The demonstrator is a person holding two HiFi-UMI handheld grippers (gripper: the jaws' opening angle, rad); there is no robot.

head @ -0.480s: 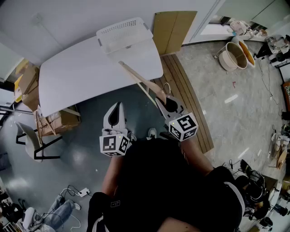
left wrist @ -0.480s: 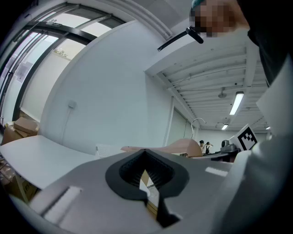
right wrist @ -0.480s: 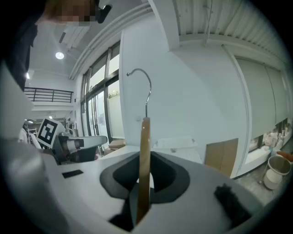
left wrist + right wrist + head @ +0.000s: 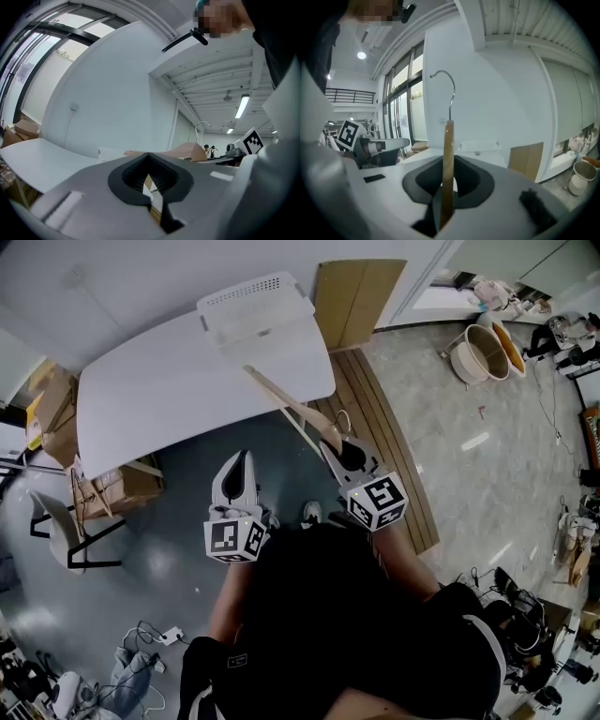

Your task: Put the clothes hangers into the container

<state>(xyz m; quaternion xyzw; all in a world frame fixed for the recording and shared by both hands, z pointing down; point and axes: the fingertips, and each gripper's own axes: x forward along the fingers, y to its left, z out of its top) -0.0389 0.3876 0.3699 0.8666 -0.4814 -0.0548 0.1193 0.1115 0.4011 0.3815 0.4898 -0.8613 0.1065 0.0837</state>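
Little has moved since the earlier frame: both grippers sit at the same places in the head view, and the tabletop [image 4: 159, 399] and the container [image 4: 253, 306] have shifted only a trace to the left in the picture.

1. Right gripper [image 4: 336, 444]: the fingers are closed on the wooden hanger [image 4: 291, 409]. In the right gripper view the hanger [image 4: 448, 154] is seen edge-on. It stands as a thin upright strip between the two fingers of the right gripper [image 4: 447, 187], and the dark pads press on both of its faces.
2. Hanger orientation: the long axis runs forward from the fingers, in line with the gripper. In the head view it points up and to the left, toward the container. The metal hook [image 4: 445, 75] rises straight above the wood. In the head view the hook [image 4: 345, 420] lies just beyond the fingertips, so the grip sits close to the hook's base.
3. Hanger position: it is held in the air. Its far tip overlaps the near edge of the tabletop and stops short of the container. Whether the tip touches the tabletop cannot be told.
4. Container: a white slotted basket at the far edge of the tabletop, well apart from both grippers.
5. Left gripper [image 4: 242, 459]: the fingers [image 4: 149, 161] are together, with nothing between them. It is just left of the right gripper, off the near edge of the tabletop. In its own view the hanger [image 4: 187, 151] passes ahead and to the right, clear of the fingers.
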